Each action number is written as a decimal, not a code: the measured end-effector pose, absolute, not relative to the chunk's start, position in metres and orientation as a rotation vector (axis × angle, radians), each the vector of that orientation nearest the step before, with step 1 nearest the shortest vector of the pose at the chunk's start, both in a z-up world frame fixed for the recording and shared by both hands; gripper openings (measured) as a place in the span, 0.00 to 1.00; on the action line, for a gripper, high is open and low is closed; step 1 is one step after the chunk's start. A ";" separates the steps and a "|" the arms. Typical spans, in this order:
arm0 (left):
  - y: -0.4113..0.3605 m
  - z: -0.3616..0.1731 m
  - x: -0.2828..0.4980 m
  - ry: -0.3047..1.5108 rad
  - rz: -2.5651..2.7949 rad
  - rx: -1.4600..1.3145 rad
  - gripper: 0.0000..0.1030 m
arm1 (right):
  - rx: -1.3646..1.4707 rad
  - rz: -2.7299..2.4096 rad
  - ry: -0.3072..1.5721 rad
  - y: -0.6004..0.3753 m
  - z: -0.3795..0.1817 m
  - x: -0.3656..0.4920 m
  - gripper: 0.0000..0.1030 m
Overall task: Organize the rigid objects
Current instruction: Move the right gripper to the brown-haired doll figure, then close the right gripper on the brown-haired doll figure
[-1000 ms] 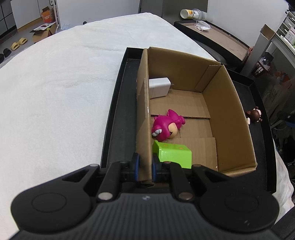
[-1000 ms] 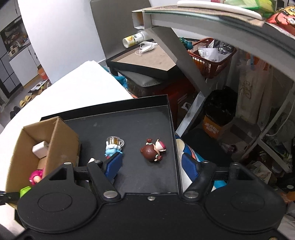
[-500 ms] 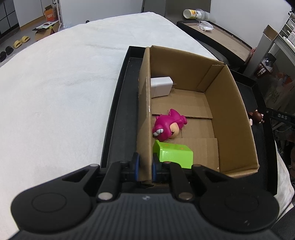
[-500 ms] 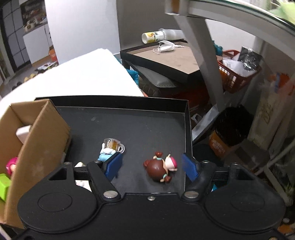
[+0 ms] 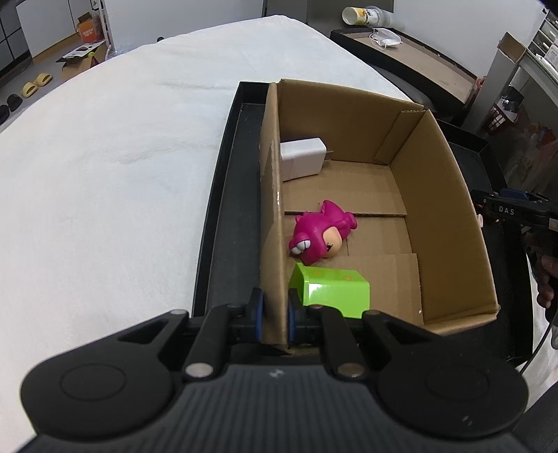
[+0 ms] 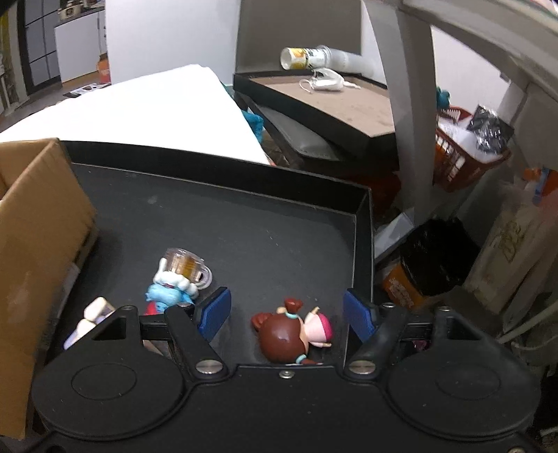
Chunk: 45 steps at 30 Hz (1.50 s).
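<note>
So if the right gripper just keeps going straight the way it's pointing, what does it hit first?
Most likely the brown-haired doll figurine, lying on the black tray between the open right gripper's blue pads. Depth is unclear; if it passes above the doll, the tray floor comes next.

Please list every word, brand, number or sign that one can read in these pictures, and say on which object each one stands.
"DAS": white letters on the right gripper, seen from the left wrist view.
Print on the lying bottle: too blurred to read.
Print on the orange box on the floor: too small to read.
Nothing else readable.
</note>
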<state>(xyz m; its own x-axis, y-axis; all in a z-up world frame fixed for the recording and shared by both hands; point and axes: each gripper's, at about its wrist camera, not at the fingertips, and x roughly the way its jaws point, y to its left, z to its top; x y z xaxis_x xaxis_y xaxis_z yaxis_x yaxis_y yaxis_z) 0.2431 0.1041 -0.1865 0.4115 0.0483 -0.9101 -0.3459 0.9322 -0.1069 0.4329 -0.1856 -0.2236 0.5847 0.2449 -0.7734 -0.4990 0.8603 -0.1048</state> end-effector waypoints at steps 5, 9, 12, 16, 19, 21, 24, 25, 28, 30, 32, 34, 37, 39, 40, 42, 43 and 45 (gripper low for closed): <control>0.103 -0.189 0.244 1.122 0.262 -0.302 0.12 | -0.324 0.460 0.876 -0.189 -0.231 0.431 0.60; 0.103 -0.190 0.244 1.121 0.270 -0.302 0.12 | -0.301 0.452 0.900 -0.192 -0.229 0.428 0.48; 0.103 -0.189 0.244 1.121 0.272 -0.301 0.12 | -0.329 0.456 0.905 -0.190 -0.227 0.420 0.47; 0.104 -0.190 0.244 1.115 0.290 -0.327 0.12 | -0.289 0.459 0.920 -0.192 -0.217 0.411 0.46; 0.105 -0.191 0.242 1.106 0.297 -0.332 0.12 | -0.274 0.457 0.921 -0.195 -0.209 0.408 0.46; 0.105 -0.191 0.242 1.104 0.297 -0.334 0.12 | -0.266 0.458 0.927 -0.196 -0.206 0.407 0.46; 0.107 -0.191 0.242 1.102 0.294 -0.343 0.12 | -0.279 0.458 0.913 -0.193 -0.198 0.402 0.44; 0.107 -0.192 0.241 1.101 0.292 -0.345 0.12 | -0.282 0.460 0.908 -0.193 -0.195 0.401 0.26; 0.107 -0.193 0.241 1.100 0.286 -0.341 0.12 | -0.258 0.453 0.938 -0.193 -0.190 0.398 0.01; 0.107 -0.194 0.242 1.100 0.284 -0.341 0.12 | -0.245 0.446 0.940 -0.195 -0.188 0.395 0.01; 0.107 -0.195 0.243 1.103 0.282 -0.339 0.12 | -0.240 0.442 0.952 -0.196 -0.189 0.394 0.02; 0.107 -0.194 0.243 1.104 0.278 -0.338 0.12 | -0.205 0.447 0.974 -0.200 -0.190 0.395 0.06; 0.107 -0.195 0.242 1.102 0.273 -0.334 0.12 | -0.153 0.425 0.996 -0.207 -0.190 0.397 0.27; 0.107 -0.195 0.242 1.098 0.270 -0.332 0.12 | -0.099 0.410 1.015 -0.214 -0.191 0.399 0.38; 0.107 -0.196 0.241 1.097 0.268 -0.332 0.12 | -0.083 0.403 1.025 -0.216 -0.193 0.399 0.43; 0.107 -0.196 0.241 1.095 0.267 -0.335 0.12 | -0.053 0.389 1.051 -0.219 -0.197 0.401 0.50; 0.107 -0.196 0.241 1.095 0.266 -0.336 0.12 | -0.046 0.380 1.061 -0.220 -0.198 0.402 0.58; 0.108 -0.196 0.241 1.094 0.267 -0.339 0.12 | -0.031 0.357 1.066 -0.222 -0.200 0.404 0.65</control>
<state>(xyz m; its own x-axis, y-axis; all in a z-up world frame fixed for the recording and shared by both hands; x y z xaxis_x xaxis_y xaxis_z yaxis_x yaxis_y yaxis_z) 0.2410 0.1078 -0.1962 0.4357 0.0446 -0.8990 -0.3750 0.9170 -0.1362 0.4037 -0.2219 -0.2000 0.4319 0.2714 -0.8601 -0.3010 0.9423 0.1462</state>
